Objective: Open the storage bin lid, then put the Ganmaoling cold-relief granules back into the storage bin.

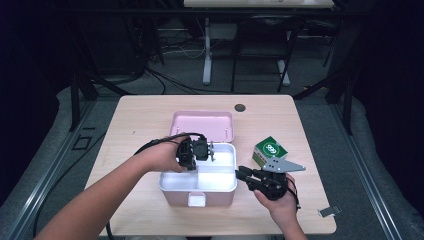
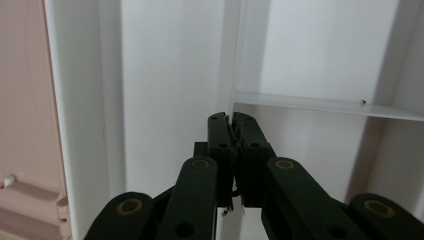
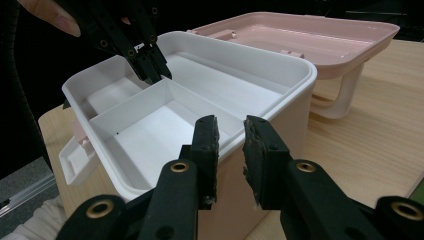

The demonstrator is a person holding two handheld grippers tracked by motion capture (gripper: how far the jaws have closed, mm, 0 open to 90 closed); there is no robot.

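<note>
A pink box (image 1: 172,196) stands mid-table with its lid (image 1: 202,125) folded back flat behind it. Inside sits a white tray (image 1: 220,188) split by a thin divider (image 3: 127,104). My left gripper (image 1: 202,152) reaches down into the tray from the left, and its jaws are shut on the top edge of the divider (image 2: 233,55); the right gripper view catches those tips (image 3: 154,72) at the divider's junction. My right gripper (image 1: 240,174) is at the box's right side, its jaws (image 3: 230,127) straddling the rim (image 3: 280,92), one inside and one outside, pinching it.
A small green carton (image 1: 269,149) lies just right of the box, behind my right hand. A dark round disc (image 1: 240,107) sits near the table's far edge. A small metal clip (image 1: 327,212) lies at the front right corner.
</note>
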